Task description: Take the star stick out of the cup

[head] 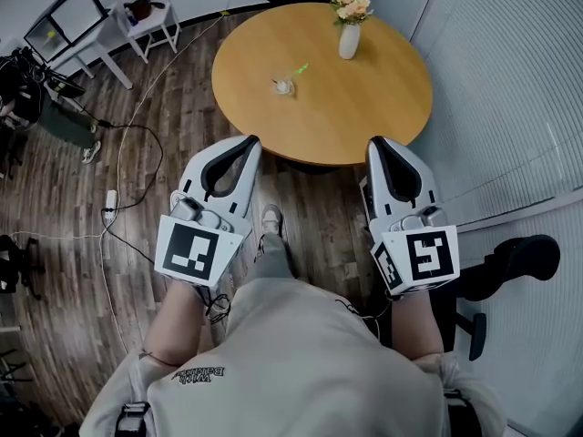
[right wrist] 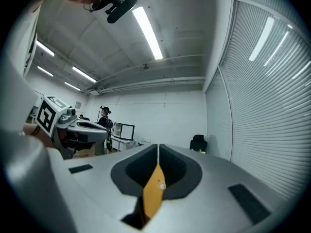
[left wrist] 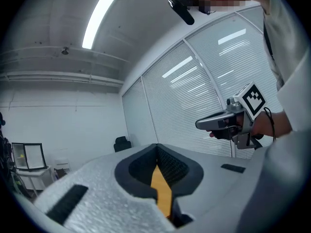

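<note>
Star stick (head: 300, 67) leans in the small cup (head: 284, 86) mid-tabletop (head: 392, 107), twelve o'clock of both grippers. Left gripper (head: 251, 141) and right gripper (head: 375, 141) hang short of it, jaws pressed together, empty. Danger: arriving unopened, they'd topple that light cup.

A round wooden table (head: 364, 107) stands on dark plank floor (head: 64, 244) beside white slatted blinds (head: 510, 89), strip lights (left wrist: 101, 16) overhead.

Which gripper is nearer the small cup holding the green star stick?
Left. The left gripper is below-left of the small cup in the head view; the right gripper is farther off, below-right.
</note>
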`<action>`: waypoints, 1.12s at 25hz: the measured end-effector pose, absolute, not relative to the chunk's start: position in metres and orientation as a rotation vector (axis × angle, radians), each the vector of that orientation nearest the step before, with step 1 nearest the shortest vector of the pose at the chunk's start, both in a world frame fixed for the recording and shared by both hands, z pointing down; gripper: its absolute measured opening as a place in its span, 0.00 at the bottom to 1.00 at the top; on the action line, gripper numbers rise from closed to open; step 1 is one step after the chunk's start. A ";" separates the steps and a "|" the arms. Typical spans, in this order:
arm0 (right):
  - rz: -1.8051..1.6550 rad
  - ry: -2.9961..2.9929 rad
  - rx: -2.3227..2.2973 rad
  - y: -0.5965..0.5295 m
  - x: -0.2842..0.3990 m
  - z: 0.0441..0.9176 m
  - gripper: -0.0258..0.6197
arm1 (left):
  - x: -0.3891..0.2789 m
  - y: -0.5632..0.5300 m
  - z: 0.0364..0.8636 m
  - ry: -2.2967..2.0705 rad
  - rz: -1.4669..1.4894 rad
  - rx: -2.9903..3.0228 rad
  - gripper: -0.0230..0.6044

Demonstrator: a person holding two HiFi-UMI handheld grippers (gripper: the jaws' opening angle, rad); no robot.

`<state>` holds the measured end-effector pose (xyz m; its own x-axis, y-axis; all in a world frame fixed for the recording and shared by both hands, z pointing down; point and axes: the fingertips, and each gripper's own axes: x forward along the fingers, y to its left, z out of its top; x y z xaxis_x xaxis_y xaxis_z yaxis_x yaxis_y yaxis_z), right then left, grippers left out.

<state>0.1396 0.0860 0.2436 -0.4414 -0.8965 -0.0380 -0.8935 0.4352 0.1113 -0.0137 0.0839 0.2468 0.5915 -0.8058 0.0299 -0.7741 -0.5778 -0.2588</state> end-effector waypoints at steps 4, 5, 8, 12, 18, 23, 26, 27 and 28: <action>-0.173 -2.621 1.657 0.062 0.135 0.250 0.09 | -0.015 0.057 0.253 1.291 -0.220 -2.598 0.07; -0.173 -2.612 1.659 0.055 0.133 0.251 0.09 | -0.017 0.049 0.253 1.292 -0.211 -2.602 0.07; -0.172 -2.591 1.670 0.034 0.129 0.252 0.09 | -0.022 0.025 0.254 1.276 -0.213 -2.610 0.07; -0.190 -2.573 1.681 0.001 0.118 0.249 0.09 | -0.026 -0.009 0.257 1.240 -0.222 -2.605 0.07; -0.206 -2.532 1.689 -0.050 0.100 0.241 0.09 | -0.033 -0.064 0.255 1.193 -0.201 -2.645 0.07; -0.176 -2.503 1.714 -0.094 0.093 0.238 0.09 | -0.037 -0.108 0.255 1.144 -0.194 -2.682 0.07; -0.176 -2.487 1.738 -0.122 0.089 0.234 0.09 | -0.041 -0.137 0.253 1.125 -0.190 -2.692 0.07; -0.176 -2.481 1.741 -0.131 0.087 0.233 0.09 | -0.043 -0.146 0.252 1.118 -0.189 -2.695 0.07; -0.174 -2.474 1.741 -0.140 0.084 0.233 0.09 | -0.045 -0.155 0.251 1.111 -0.187 -2.698 0.07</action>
<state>0.0841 -0.1397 0.2325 -0.3358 -0.9416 0.0248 -0.9289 0.3354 0.1572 -0.0451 -0.1552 0.2514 0.7063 -0.7070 0.0345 -0.6793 -0.6907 -0.2478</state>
